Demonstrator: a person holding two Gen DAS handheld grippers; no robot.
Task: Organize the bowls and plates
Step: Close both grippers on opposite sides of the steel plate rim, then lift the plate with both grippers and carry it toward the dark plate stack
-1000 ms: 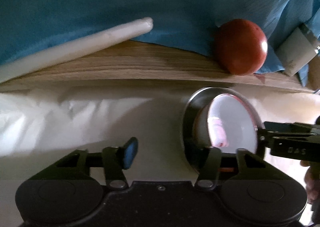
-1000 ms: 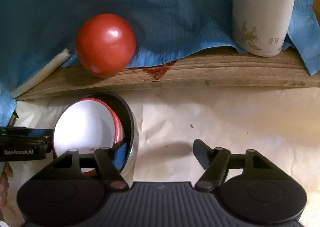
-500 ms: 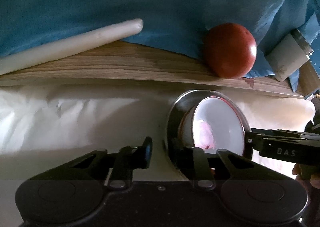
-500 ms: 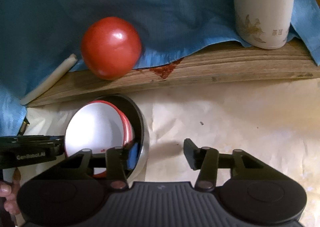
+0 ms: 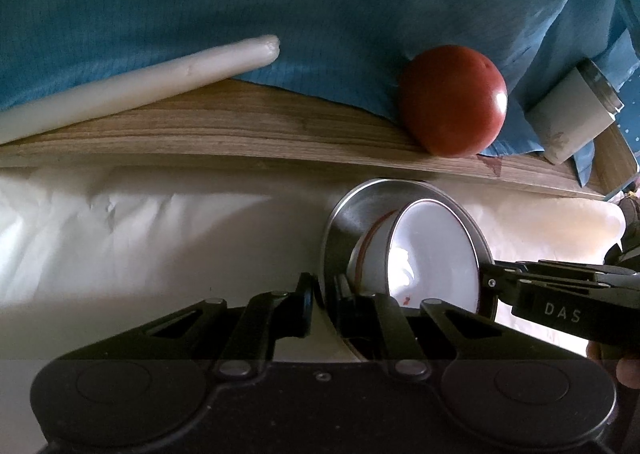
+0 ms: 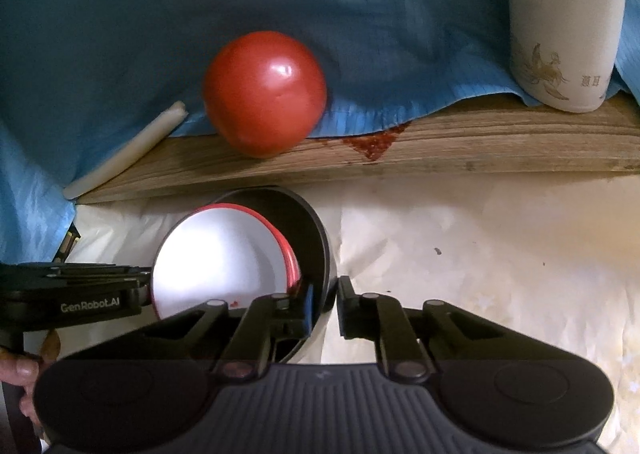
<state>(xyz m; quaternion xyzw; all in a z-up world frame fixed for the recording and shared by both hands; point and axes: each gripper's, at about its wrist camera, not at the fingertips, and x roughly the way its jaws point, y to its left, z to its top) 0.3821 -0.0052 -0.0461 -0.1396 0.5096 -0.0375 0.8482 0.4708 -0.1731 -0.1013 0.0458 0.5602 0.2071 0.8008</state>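
A steel bowl [image 5: 352,214] holds a white bowl with a red rim [image 5: 432,254] nested inside it. My left gripper [image 5: 323,302] is shut on the steel bowl's rim at its left side. In the right wrist view my right gripper [image 6: 325,306] is shut on the steel bowl [image 6: 308,222] at its right rim, with the white bowl [image 6: 216,258] inside. Each gripper shows in the other's view, at the opposite rim.
A wooden board [image 5: 224,134] lies behind on the cream-covered surface [image 5: 160,238]. On it are a red tomato [image 6: 264,94], a white stick [image 5: 132,86], a blue cloth [image 6: 360,14] and a cream flask [image 6: 560,26].
Both grippers have closed, from wide open to shut on the steel bowl's rim, one on each side. The bowls sit nearer the centre of each view.
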